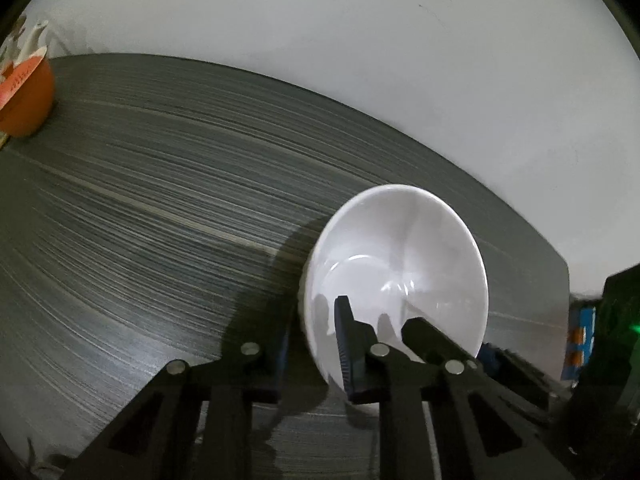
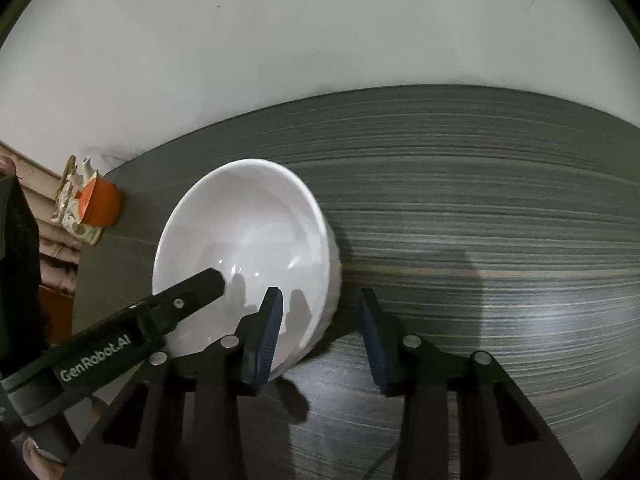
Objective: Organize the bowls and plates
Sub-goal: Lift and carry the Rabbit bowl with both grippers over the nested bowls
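A white bowl (image 1: 400,256) stands on the dark wood-grain table (image 1: 160,200), with both grippers at its near rim. My left gripper (image 1: 314,312) straddles the rim's left part. One finger is inside the bowl and one outside, and the pads look pressed on the wall. In the right wrist view the same bowl (image 2: 248,216) sits left of centre. My right gripper (image 2: 320,292) straddles its right rim, with the left pad (image 2: 266,340) inside. The right pad (image 2: 376,340) stands clear of the outer wall, so the jaws are open. A left-gripper finger (image 2: 196,288) reaches into the bowl.
An orange cup (image 2: 102,204) with packets stands at the table's far left corner, also seen as the orange cup (image 1: 28,100). A white wall (image 2: 320,40) runs behind the table. The table edge (image 1: 562,280) ends just right of the bowl. A hand (image 2: 36,460) shows at lower left.
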Action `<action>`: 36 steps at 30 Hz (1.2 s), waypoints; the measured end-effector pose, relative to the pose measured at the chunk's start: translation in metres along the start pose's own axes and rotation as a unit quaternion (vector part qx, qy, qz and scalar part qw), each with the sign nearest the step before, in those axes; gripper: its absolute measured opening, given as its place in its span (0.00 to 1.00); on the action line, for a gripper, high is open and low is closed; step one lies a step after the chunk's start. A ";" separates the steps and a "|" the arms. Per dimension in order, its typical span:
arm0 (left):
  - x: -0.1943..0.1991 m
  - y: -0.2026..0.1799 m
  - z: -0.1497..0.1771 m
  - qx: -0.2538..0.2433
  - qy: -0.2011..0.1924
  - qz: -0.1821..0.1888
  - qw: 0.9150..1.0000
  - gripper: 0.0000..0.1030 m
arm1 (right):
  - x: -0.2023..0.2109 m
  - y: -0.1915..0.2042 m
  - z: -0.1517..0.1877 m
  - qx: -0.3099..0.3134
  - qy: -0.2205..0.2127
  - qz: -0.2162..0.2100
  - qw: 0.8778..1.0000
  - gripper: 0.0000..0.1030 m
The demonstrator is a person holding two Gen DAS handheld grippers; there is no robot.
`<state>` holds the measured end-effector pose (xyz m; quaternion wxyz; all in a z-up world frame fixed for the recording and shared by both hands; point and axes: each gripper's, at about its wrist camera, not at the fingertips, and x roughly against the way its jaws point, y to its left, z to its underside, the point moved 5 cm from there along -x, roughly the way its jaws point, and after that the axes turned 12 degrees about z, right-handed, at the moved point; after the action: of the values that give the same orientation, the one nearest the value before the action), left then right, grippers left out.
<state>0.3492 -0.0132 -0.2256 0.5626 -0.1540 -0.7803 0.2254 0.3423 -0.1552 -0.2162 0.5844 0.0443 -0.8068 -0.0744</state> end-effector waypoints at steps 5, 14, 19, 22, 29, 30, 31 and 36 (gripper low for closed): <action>0.005 -0.013 0.009 -0.013 0.004 0.003 1.000 0.18 | 0.006 0.003 0.004 0.009 -0.005 0.007 1.000 0.29; 0.059 -0.055 0.021 -0.050 -0.021 0.011 0.998 0.18 | 0.057 -0.010 0.018 -0.001 -0.026 0.001 1.000 0.29; 0.093 -0.079 0.046 -0.078 -0.038 0.009 0.996 0.18 | 0.106 -0.018 0.035 -0.003 -0.054 0.001 0.999 0.29; 0.112 -0.095 0.066 -0.091 -0.044 0.011 0.995 0.18 | 0.131 -0.022 0.047 -0.003 -0.065 0.001 0.998 0.29; 0.148 -0.097 0.113 -0.093 -0.039 0.022 0.995 0.18 | 0.192 -0.026 0.096 -0.004 -0.086 0.002 0.996 0.29; 0.154 -0.094 0.122 -0.094 -0.037 0.021 0.995 0.18 | 0.200 -0.027 0.107 -0.006 -0.086 0.004 0.996 0.29; 0.159 -0.093 0.133 -0.096 -0.037 0.021 0.994 0.18 | 0.202 -0.026 0.113 -0.007 -0.085 0.004 0.996 0.29; 0.178 -0.092 0.177 -0.102 -0.035 0.021 0.994 0.18 | 0.216 -0.018 0.163 -0.009 -0.078 -0.002 0.997 0.29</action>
<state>0.1264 -0.0349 -0.0807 0.5115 -0.2189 -0.8150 0.1619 0.1201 -0.1959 -0.0665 0.5203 0.0349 -0.8489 -0.0860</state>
